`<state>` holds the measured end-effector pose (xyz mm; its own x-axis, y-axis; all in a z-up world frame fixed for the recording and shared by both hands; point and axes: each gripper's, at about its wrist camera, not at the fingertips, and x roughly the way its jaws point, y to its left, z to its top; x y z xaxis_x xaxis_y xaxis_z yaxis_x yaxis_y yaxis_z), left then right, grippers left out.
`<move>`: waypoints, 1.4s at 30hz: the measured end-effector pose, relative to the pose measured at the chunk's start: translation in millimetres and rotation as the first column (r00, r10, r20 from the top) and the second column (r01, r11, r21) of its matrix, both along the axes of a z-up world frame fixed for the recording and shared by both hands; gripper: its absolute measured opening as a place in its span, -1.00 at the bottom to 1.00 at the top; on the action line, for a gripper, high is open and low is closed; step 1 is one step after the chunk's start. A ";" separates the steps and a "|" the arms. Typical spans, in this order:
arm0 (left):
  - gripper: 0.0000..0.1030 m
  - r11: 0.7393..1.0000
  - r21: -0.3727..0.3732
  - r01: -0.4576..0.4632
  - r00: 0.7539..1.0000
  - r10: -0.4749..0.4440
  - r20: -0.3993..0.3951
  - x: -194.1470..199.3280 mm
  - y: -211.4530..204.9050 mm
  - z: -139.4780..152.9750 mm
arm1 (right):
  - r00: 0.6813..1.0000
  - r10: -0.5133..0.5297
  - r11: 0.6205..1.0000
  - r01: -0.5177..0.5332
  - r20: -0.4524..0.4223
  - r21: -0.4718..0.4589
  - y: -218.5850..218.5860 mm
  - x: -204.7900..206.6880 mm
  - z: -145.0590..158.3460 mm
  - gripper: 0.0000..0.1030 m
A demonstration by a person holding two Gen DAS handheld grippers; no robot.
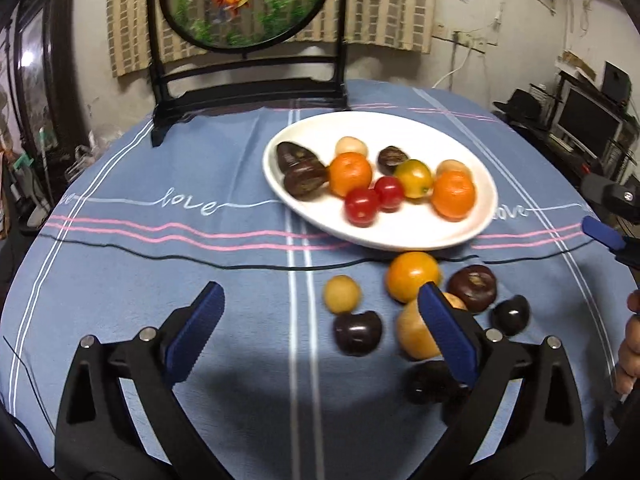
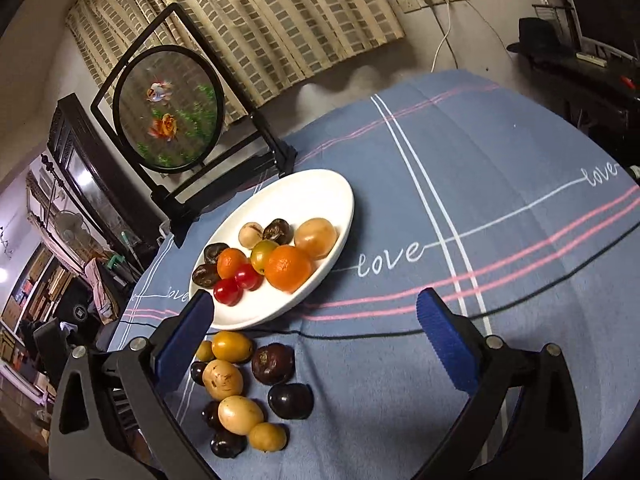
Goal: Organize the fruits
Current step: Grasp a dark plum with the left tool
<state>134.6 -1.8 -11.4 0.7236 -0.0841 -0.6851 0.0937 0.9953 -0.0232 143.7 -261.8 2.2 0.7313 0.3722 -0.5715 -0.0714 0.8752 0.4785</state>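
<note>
So your left gripper (image 1: 320, 320) is spread wide over the blue tablecloth (image 1: 160, 280) with nothing between its fingers, and the loose fruits (image 1: 412, 276) sit just by its right finger, below the white plate (image 1: 400, 236). Your right gripper (image 2: 312, 320) is spread too, loose fruits by its left finger.

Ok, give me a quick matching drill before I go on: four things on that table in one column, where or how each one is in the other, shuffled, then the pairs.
1. two red tomatoes
2. round dark fruit with tan cap
3. left gripper
4. framed round fish picture

A. open, holding nothing
B. on the cloth, off the plate
C. upright behind the plate
D. on the white plate

Pairs: 1-D, 2-B, 3-A, 4-C
</note>
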 end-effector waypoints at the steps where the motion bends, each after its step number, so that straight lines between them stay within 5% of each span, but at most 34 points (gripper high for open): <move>1: 0.96 1.000 0.006 0.014 1.000 -0.014 0.006 -1.8 -3.9 0.3 | 1.000 0.003 1.000 -0.003 -0.008 0.002 0.5 -1.1 -0.7 0.97; 6: 0.96 0.993 0.116 -0.011 1.000 0.010 0.013 -3.8 -11.4 -5.5 | 1.000 -0.001 1.000 0.001 -0.014 0.001 -3.4 -4.5 -1.2 0.97; 11: 0.96 0.995 0.056 -0.078 0.994 0.082 -0.079 1.1 17.4 -15.7 | 1.000 0.005 1.000 -0.005 -0.023 0.011 -2.5 -3.9 -2.1 0.97; 15: 0.94 0.996 0.080 -0.043 0.995 0.050 -0.084 -0.3 10.9 -20.7 | 1.000 0.022 1.000 -0.022 -0.013 0.016 0.2 -6.0 -0.1 0.97; 18: 0.71 0.987 0.162 0.003 0.999 0.004 -0.049 -4.5 -5.5 -23.7 | 1.000 0.021 1.000 -0.021 -0.010 0.015 0.5 -6.3 0.4 0.97; 23: 0.24 0.991 0.110 0.080 0.993 -0.069 -0.097 1.0 -7.9 -30.9 | 1.000 0.021 1.000 -0.021 -0.011 0.017 0.6 -5.9 0.1 0.97; 35: -0.33 0.988 -0.007 0.155 0.979 -0.155 -0.136 13.2 -8.4 -35.1 | 0.999 0.022 1.000 -0.022 -0.024 0.002 2.9 -4.0 -2.3 0.97; 42: -0.36 0.994 0.041 0.105 0.988 -0.099 -0.122 11.5 -3.6 -32.9 | 0.998 0.059 0.997 -0.060 -0.027 -0.057 12.7 -4.9 -7.0 0.97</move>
